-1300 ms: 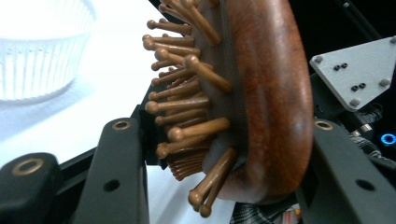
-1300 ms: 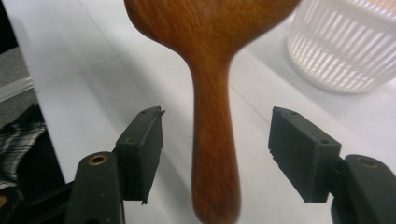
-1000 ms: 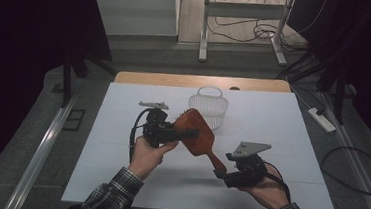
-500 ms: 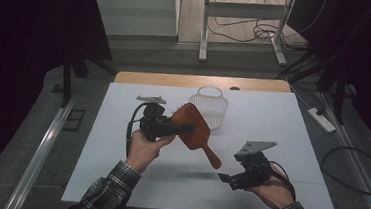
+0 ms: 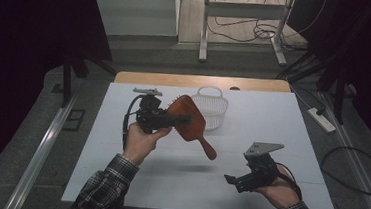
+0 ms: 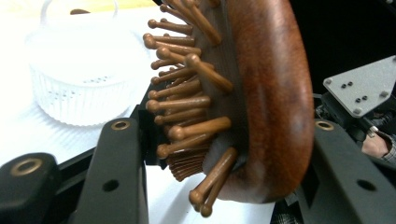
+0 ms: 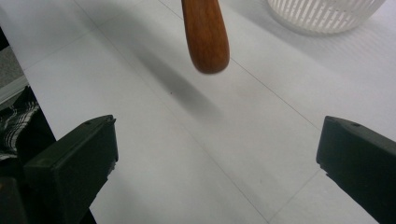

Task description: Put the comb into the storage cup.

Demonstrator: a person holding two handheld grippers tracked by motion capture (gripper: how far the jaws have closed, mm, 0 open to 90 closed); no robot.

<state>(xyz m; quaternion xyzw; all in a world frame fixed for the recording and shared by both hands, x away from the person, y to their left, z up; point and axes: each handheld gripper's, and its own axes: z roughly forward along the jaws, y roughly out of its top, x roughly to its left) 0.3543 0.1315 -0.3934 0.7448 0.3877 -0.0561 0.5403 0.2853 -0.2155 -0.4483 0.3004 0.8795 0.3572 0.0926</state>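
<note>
The left gripper [image 5: 180, 119] is clamped across the oval head of the reddish-brown wooden paddle hairbrush [image 5: 189, 125], one jaw against the bristle side and the other against the smooth back, and carries it above the table with the handle slanting down toward the near right. The right gripper [image 5: 232, 181] rests low near the near-right edge; its jaws have just been opening and now stand wide apart with nothing between them, the rounded end of the brush handle hanging clear of them on the far side. Judged from this arrangement, the hand-over is complete: the brush is held by one gripper alone. What remains is apparently placement into the white slatted plastic basket [image 5: 212, 109], which sits just beyond the brush head at the far centre of the table and looks empty. The work surface is a white table top [image 5: 282, 127] with faint panel seams and a wooden strip along its far edge. The surrounding room is dim, with grey flooring, metal table legs at the far side, trailing cables and a white power strip [image 5: 322, 120] on the right.
</note>
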